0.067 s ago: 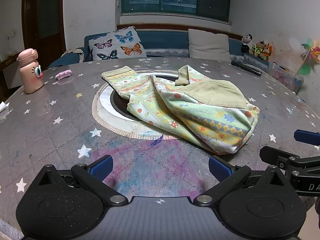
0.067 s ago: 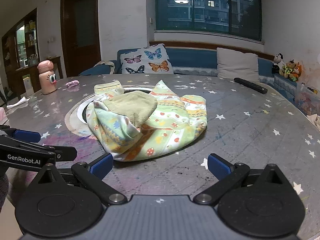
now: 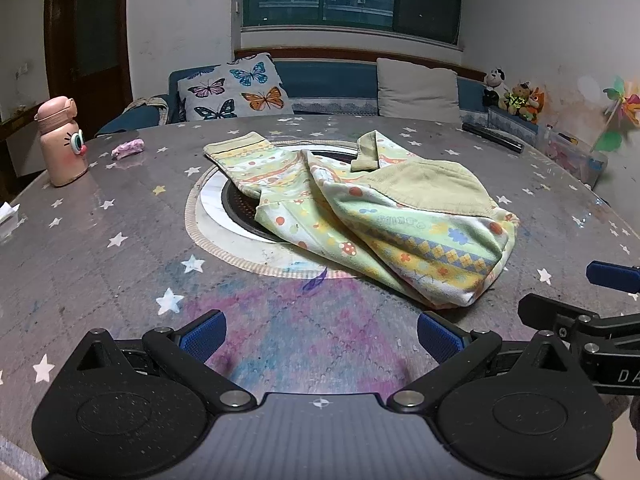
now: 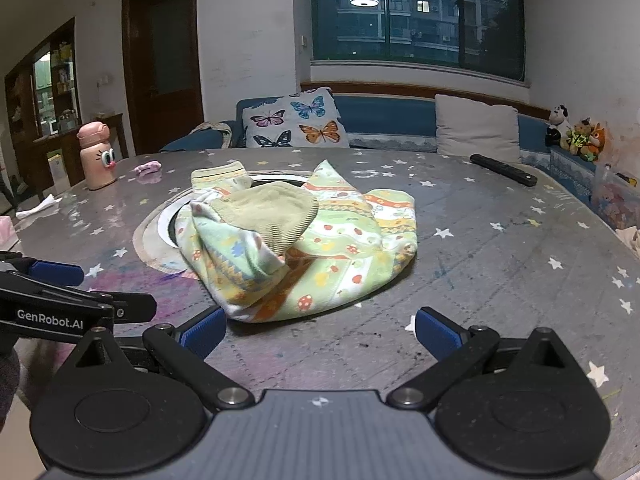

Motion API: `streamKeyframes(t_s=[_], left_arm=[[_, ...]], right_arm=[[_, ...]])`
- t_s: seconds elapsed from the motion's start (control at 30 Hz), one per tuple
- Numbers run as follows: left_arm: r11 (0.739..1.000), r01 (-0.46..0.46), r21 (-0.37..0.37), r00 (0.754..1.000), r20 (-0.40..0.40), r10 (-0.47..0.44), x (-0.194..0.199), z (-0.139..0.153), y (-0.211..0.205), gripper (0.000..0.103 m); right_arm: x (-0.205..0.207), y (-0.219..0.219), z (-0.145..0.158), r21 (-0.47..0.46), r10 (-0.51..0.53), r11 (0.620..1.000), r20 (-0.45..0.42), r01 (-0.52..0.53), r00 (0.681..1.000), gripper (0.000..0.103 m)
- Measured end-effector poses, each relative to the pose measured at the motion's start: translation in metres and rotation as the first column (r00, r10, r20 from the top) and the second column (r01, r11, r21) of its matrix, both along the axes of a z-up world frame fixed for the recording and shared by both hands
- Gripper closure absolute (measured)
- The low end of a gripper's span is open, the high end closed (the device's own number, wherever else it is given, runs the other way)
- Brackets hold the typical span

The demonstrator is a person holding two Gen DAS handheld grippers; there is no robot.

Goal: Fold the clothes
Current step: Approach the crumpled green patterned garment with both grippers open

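In the left wrist view, the left tool (image 3: 320, 334) hangs low over the star-printed counter (image 3: 100, 264) with its blue pads spread wide and nothing between them. The patterned pants (image 3: 372, 220) lie crumpled ahead, partly over the round inset at the counter's middle. A pink bottle (image 3: 62, 146) stands far left.

In the right wrist view, the right tool (image 4: 320, 330) is likewise spread and empty, just short of the pants' (image 4: 320, 248) near edge. A remote (image 4: 502, 169) lies far right.
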State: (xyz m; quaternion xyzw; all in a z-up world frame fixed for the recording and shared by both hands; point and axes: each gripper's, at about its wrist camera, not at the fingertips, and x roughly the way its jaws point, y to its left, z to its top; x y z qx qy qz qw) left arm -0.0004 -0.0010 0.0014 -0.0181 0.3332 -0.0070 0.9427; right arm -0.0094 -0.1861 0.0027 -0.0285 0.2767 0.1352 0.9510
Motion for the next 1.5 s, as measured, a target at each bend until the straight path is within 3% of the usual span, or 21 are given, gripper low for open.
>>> streamKeyframes(t_s=[1.5], left_arm=[[1.0, 0.001, 0.018, 0.999, -0.047, 0.0, 0.003, -0.001, -0.007, 0.0]], right_arm=[[0.002, 0.008, -0.005, 0.041, 0.046, 0.998, -0.061, -0.044, 0.997, 0.005]])
